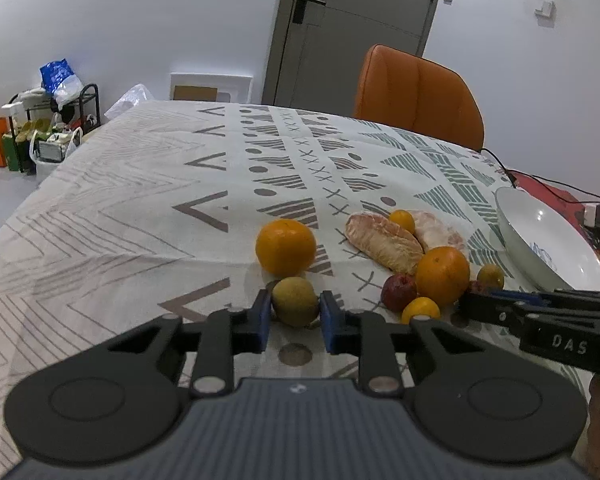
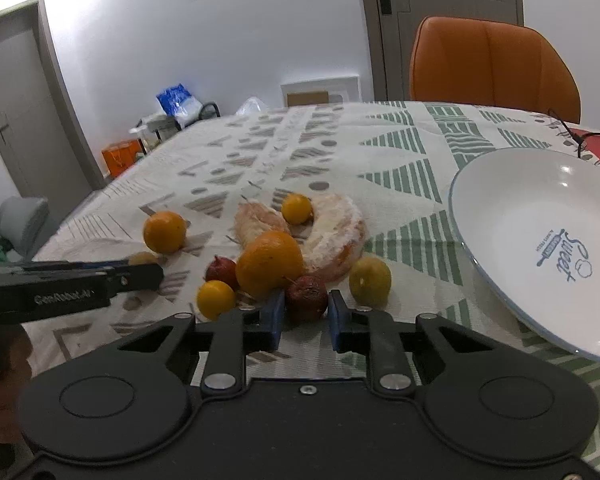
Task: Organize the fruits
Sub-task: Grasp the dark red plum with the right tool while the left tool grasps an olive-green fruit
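My left gripper [image 1: 295, 312] has its blue pads on both sides of a small yellow-green fruit [image 1: 295, 306] on the tablecloth, closed on it. An orange [image 1: 286, 246] lies just beyond. My right gripper [image 2: 306, 312] has its pads on both sides of a small dark red fruit [image 2: 307, 297]. Around it lie a big orange [image 2: 269, 263], another red fruit [image 2: 221, 271], small yellow fruits [image 2: 216, 299] [image 2: 370, 280] [image 2: 297, 208] and two peeled pomelo pieces [image 2: 332, 236]. An empty white plate [image 2: 540, 240] stands at the right.
The table carries a patterned cloth [image 1: 140, 200]. An orange chair [image 1: 418, 96] stands at the far edge. Black cables and a red item [image 1: 548, 192] lie behind the plate. The left edge of the table drops to floor clutter [image 1: 48, 128].
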Demonstrator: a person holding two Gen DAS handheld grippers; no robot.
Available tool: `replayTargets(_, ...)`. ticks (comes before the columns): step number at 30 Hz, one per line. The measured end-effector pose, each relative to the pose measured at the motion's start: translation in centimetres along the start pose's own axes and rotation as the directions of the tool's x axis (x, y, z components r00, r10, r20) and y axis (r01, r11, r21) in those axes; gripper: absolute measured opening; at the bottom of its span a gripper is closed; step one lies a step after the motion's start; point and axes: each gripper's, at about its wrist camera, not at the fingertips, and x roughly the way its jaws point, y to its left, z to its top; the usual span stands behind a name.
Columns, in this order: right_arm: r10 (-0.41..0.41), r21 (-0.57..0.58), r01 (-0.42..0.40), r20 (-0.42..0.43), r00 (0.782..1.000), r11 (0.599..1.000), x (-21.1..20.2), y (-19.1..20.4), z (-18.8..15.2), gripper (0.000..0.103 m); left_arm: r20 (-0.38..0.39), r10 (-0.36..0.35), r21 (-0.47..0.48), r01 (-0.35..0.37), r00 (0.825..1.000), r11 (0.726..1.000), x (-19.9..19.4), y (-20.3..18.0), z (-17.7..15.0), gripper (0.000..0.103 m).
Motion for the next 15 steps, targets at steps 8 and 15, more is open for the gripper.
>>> replayTargets(8,-0.008,0.013,0.007,0.071,0.997,1.0,-2.3,-0.5,0.9,0.021,0.04,-0.012,0.022,0.011,0.999,1.0,-1.4,-1.1,1.0,0.024)
replayTargets(15,-0.033,0.041,0.028,0.123,0.992,0.999,-4.8,-2.2,1.0,0.021,0.074,-0.04,0.054,0.036,0.996,0.998,-2.0,-3.4,2.2,0.024)
